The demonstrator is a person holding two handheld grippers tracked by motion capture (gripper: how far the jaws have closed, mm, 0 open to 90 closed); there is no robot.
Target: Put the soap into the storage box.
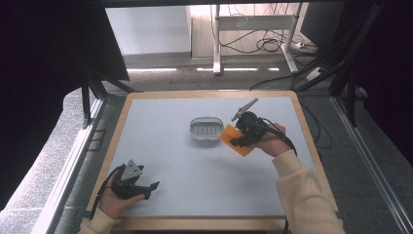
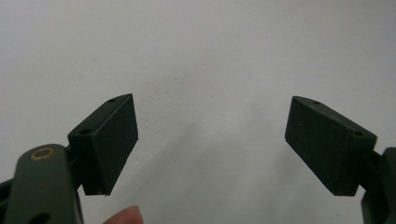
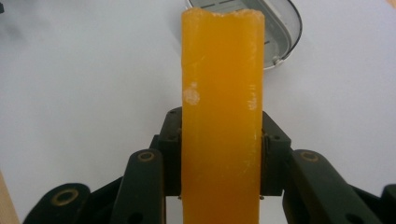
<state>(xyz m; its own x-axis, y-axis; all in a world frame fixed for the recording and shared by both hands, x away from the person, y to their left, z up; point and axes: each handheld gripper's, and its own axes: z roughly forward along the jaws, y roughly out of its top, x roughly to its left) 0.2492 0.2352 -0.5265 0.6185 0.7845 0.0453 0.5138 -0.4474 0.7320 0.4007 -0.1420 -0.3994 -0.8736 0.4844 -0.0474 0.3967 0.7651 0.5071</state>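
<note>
Waxy orange soap bar clamped in right gripper; left gripper wide open, empty.

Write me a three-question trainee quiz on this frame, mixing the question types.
1. True or false: the right claw is shut on the orange soap bar.
2. Which stands nearest the soap bar's far end? A) the oval soap dish B) the left claw C) the table's wooden edge
3. Fill in: the left claw's jaws are ____, with nothing between them.

Key: 1 true; 2 A; 3 open
</note>
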